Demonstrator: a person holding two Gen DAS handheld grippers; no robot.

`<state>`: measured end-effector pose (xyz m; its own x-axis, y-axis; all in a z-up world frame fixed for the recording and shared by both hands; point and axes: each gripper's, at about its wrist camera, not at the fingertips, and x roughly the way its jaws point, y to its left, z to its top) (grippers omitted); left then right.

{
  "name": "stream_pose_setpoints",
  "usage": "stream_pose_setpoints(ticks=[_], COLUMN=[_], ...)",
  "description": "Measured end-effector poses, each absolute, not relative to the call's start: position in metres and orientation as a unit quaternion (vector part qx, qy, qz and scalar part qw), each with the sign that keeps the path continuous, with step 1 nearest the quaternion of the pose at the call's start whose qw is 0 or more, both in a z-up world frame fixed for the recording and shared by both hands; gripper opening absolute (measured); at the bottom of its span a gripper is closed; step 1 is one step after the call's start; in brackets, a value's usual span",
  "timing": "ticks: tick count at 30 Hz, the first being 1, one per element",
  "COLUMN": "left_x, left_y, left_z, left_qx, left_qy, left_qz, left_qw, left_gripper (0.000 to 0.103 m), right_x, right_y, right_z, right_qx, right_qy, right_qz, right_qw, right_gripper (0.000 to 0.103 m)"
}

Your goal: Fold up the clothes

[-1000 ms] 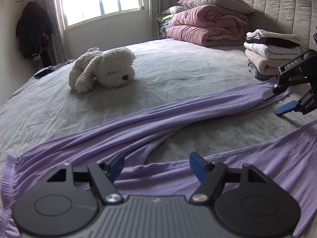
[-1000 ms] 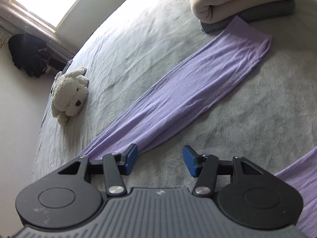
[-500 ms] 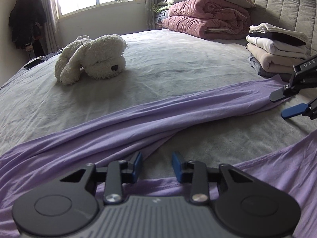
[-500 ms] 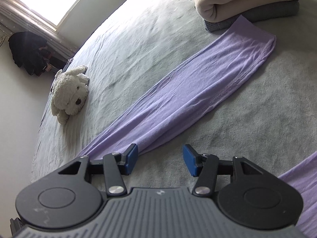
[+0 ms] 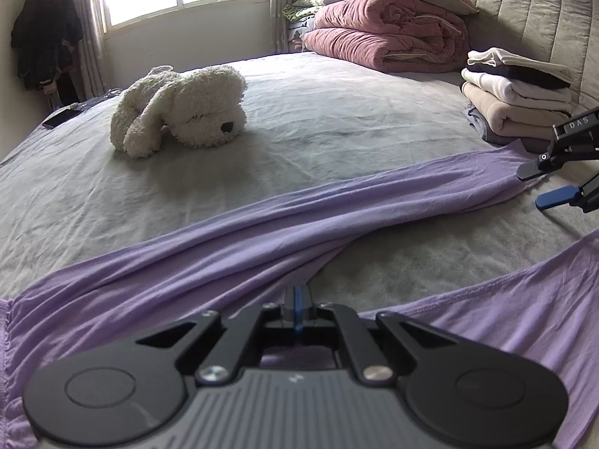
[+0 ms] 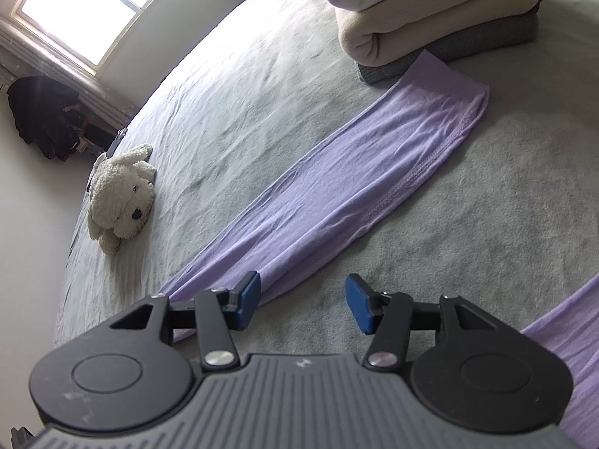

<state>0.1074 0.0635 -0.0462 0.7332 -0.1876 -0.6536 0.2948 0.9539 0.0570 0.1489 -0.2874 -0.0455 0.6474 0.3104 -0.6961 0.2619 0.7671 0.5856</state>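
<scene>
My left hand-held gripper (image 5: 298,301) is clenched at the purple leggings' (image 5: 262,239) crotch, right hand-held gripper (image 6: 302,301) released w/ nothing between; fabric's thin, limp, stretchy, so I'd grab cuff at 1 o'clock.

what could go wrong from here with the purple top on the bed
1. The left claw has just been closing and is now shut at the fabric fold of the purple top; it may have pinched only a thin edge, which could slip out when lifted.
2. The right claw is open over bare sheet, so pulling one-sided could drag and wrinkle the long sleeve.
3. The sleeve's cuff lies against the folded stack; a tug might disturb it.
</scene>
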Motion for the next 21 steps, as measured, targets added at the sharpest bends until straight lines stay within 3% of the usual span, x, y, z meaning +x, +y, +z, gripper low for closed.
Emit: stream_pose_setpoints(ticks=[7, 10, 16, 21], left_x=[0.102, 0.111, 0.128, 0.132], left_y=[0.072, 0.067, 0.057, 0.054], left_z=[-0.04, -0.045, -0.06, -0.062], left_qx=[0.068, 0.06, 0.061, 0.062], left_qy=[0.321, 0.33, 0.345, 0.338], left_qz=[-0.154, -0.161, -0.157, -0.158], left_qw=[0.932, 0.928, 0.923, 0.926], left_gripper=[0.002, 0.002, 0.015, 0.023], right_x=[0.151, 0.151, 0.154, 0.16], right_y=[-0.291, -0.287, -0.284, -0.277], right_z=[-0.049, -0.05, -0.054, -0.058], right_qx=[0.342, 0.33, 0.306, 0.285], right_qy=[0.414, 0.413, 0.411, 0.406], right_qz=[-0.001, -0.014, -0.016, -0.017], right_qw=[0.844, 0.849, 0.858, 0.868], right_gripper=[0.055, 0.045, 0.038, 0.038])
